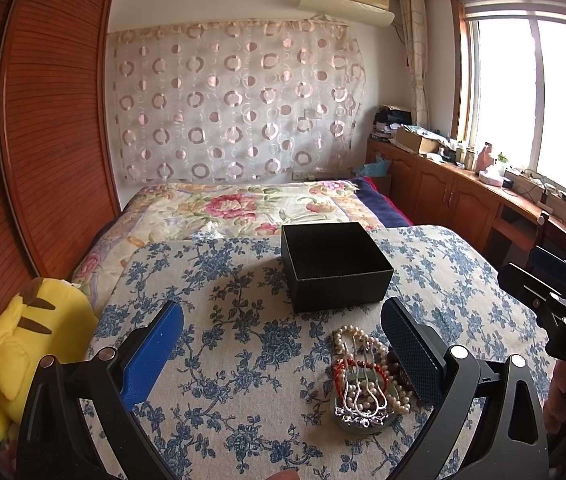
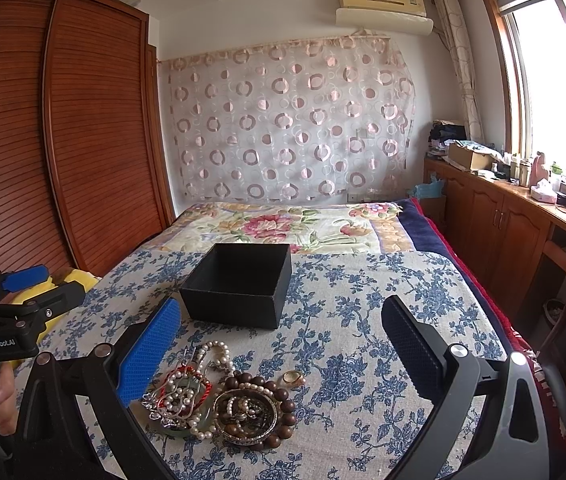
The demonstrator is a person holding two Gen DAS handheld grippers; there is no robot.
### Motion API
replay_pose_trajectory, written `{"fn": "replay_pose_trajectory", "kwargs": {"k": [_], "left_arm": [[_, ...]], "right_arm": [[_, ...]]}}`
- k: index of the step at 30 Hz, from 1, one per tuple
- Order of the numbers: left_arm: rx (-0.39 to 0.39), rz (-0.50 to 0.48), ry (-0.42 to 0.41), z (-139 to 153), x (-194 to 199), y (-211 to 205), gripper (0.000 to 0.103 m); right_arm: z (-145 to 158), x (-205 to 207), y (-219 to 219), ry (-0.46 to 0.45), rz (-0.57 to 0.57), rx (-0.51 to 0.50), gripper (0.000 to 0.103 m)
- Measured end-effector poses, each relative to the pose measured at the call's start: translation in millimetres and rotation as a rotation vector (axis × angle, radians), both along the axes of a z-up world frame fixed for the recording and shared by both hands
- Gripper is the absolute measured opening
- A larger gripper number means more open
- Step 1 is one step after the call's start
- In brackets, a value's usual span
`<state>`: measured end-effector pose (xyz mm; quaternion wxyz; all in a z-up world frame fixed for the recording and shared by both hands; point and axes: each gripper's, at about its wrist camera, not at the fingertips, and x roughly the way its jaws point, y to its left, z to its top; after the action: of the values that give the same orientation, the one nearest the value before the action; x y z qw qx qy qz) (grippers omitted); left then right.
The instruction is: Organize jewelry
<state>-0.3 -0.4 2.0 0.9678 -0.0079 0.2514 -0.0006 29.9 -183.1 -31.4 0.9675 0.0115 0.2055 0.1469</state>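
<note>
A: Where does the jewelry sit against the grippers?

B: The jewelry pile (image 2: 219, 396) lies on the blue floral cloth (image 2: 363, 320), low in the right wrist view, between the fingers of the right gripper (image 2: 281, 324) but nearer its blue left finger. In the left wrist view the same pile (image 1: 367, 380) lies just inside the dark right finger of the left gripper (image 1: 283, 324).

A: And the box?

B: The black box (image 2: 239, 284), open at the top, stands on the cloth just beyond the pile, apart from it.

A: How do the jaws stand?

B: Both grippers are spread wide and hold nothing. The left gripper's dark finger (image 1: 407, 344) may overlap the edge of the pile; I cannot tell whether it touches.

A: What is in the pile?

B: A pearl strand (image 2: 219, 350), a brown bead bracelet (image 2: 279, 400), a red cord, a silver comb-like piece (image 1: 363, 396), and a small gold ring (image 2: 293, 378) just beside the beads.

A: The room?

B: A bed with a floral quilt (image 1: 243, 204), a wooden wardrobe (image 2: 83, 120) on the left, a circle-patterned curtain (image 1: 235, 100), a window (image 1: 535, 100) and a yellow plush toy (image 1: 31, 340).
</note>
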Motion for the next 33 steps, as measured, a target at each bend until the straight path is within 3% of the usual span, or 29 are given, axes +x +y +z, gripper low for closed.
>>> {"fn": "replay_pose_trajectory", "kwargs": {"k": [7,26,30,33], "left_arm": [[-0.009,-0.036,0.050,-11,2,-8,0.096],[-0.060,-0.198,0.270,-88,13,-13,0.095],[-0.095,-0.245,0.316,-99,21,-20,0.080],[-0.095,-0.259,0.342,-104,25,-28,0.074]], "right_arm": [[-8,0,9,0.023,0.034,-0.007,0.101],[-57,2,-4,0.146,0.118,-0.071,0.101],[-64,2,-6,0.166,0.122,-0.077,0.101],[-68,2,-6,0.174,0.127,-0.078,0.101]]}}
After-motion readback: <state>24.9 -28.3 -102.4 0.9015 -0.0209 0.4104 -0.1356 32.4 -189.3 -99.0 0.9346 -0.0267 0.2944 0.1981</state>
